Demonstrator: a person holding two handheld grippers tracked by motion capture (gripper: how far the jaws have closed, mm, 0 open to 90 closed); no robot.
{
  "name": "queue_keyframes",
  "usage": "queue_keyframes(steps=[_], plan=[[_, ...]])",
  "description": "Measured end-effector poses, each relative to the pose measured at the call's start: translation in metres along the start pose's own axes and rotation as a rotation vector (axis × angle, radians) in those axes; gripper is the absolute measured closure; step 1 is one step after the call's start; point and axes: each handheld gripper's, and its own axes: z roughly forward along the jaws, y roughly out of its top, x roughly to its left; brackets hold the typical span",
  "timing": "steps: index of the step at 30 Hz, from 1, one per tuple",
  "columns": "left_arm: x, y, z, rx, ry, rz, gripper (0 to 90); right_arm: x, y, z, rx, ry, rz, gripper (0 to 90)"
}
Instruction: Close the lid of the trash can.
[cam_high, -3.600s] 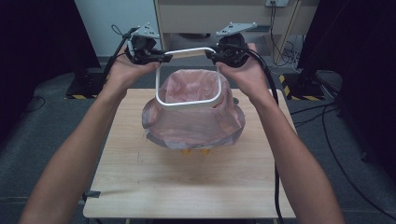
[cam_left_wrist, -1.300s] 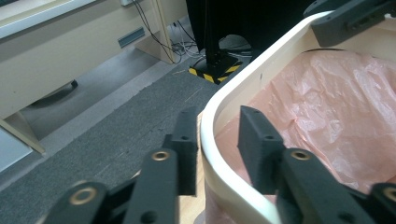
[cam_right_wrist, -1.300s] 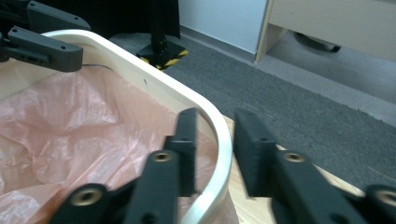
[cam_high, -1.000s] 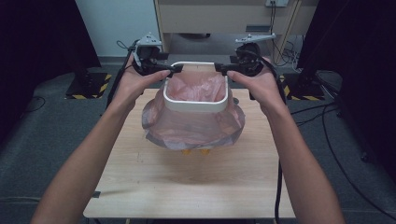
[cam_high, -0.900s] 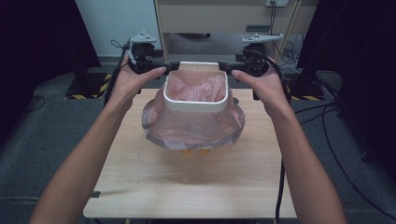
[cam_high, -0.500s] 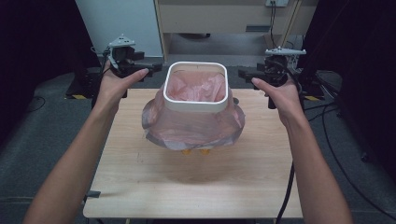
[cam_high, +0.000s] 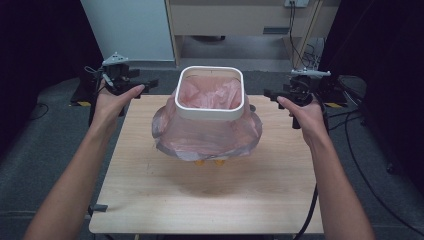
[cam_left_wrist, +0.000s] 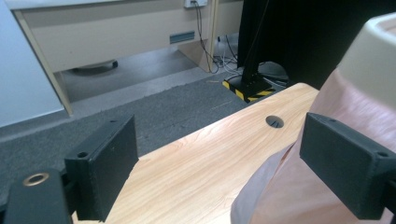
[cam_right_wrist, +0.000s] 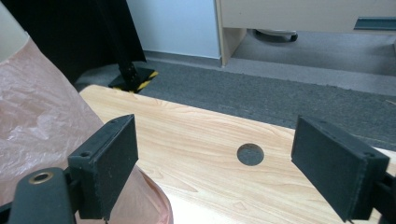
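Bin (cam_high: 210, 95) with pink liner (cam_high: 205, 135) sits mid-table (cam_high: 200, 200); I judge it light, its rim stiff, the film soft and slippery; grip the rim, not the bag; left gripper (cam_high: 142, 84) and right gripper (cam_high: 272, 94) flank it, jaws just opened, nothing between them.

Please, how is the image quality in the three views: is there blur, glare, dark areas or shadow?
High view: soft but readable; both sides fall into black; a faint shadow lies on the table before the bin. Left gripper view: the near claw is slightly soft, the background sharper; no glare. Right gripper view: even light, mild sheen on the bag, its claw a little blurred.
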Motion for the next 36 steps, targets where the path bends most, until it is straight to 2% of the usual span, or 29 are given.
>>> queue_keyframes(steps=[6, 8, 14, 21, 24, 29, 36], plan=[[0.007, -0.012, 0.001, 0.021, 0.018, -0.011, 8.5, -0.005, -0.005, 0.002, 0.005, -0.011, 0.013, 9.3], [0.011, -0.020, 0.002, 0.029, 0.029, -0.024, 7.6, -0.007, -0.009, 0.004, 0.029, -0.025, 0.013, 6.6], [0.017, -0.037, 0.003, 0.053, 0.052, -0.044, 5.8, -0.012, -0.022, 0.010, 0.054, -0.067, 0.031, 5.1], [0.027, -0.063, 0.006, 0.096, 0.084, -0.080, 6.1, -0.023, -0.049, 0.018, 0.094, -0.099, 0.067, 5.6], [0.029, -0.074, 0.006, 0.094, 0.084, -0.097, 6.6, -0.027, -0.060, 0.020, 0.102, -0.105, 0.078, 6.0], [0.032, -0.089, 0.007, 0.125, 0.098, -0.101, 7.0, -0.031, -0.072, 0.023, 0.120, -0.109, 0.087, 6.1], [0.045, -0.117, 0.011, 0.175, 0.137, -0.124, 7.6, -0.040, -0.097, 0.026, 0.149, -0.118, 0.124, 6.2]])
